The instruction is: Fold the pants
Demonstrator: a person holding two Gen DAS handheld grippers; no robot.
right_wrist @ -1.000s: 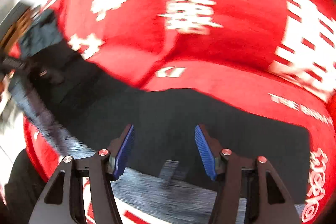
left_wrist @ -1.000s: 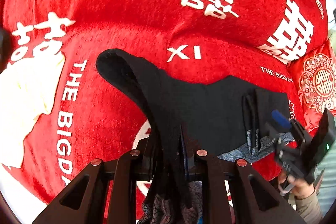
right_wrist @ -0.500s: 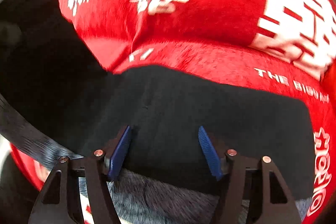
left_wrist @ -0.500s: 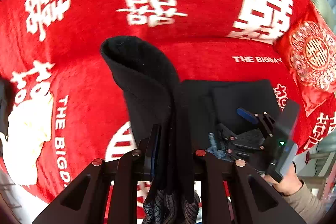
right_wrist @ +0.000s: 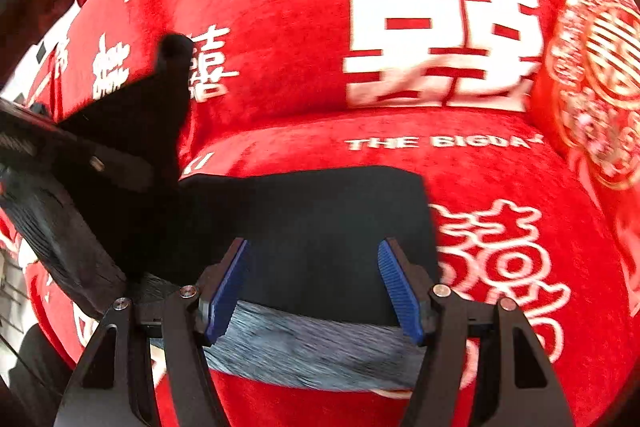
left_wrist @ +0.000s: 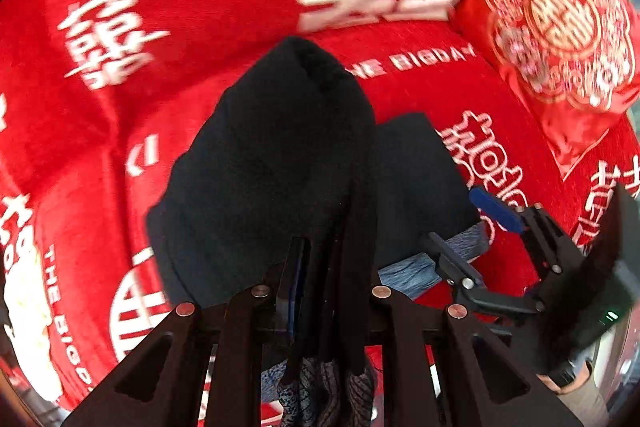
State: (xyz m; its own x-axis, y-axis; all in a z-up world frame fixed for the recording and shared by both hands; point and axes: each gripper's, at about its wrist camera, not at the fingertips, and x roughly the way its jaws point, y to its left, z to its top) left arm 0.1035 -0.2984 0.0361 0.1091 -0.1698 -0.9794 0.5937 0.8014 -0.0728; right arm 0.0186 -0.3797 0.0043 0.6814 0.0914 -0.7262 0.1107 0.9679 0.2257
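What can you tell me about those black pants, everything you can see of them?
The black pants look soft and thick, with a grey patterned lining showing at the near edge. One part lies flat on the red blanket. Another part is lifted, draped and pinched in the shut left gripper. The right gripper hovers open above the flat part.

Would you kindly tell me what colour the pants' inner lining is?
Heathered blue-grey lining inside black pants; right wrist view shows it best.

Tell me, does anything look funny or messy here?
Nothing looks wrong. The black pants bunch up in a hump only because the left gripper pinches them, mid-fold. The rest lies flat on the red blanket beneath the open right gripper. A cream cloth sits at the blanket's edge.
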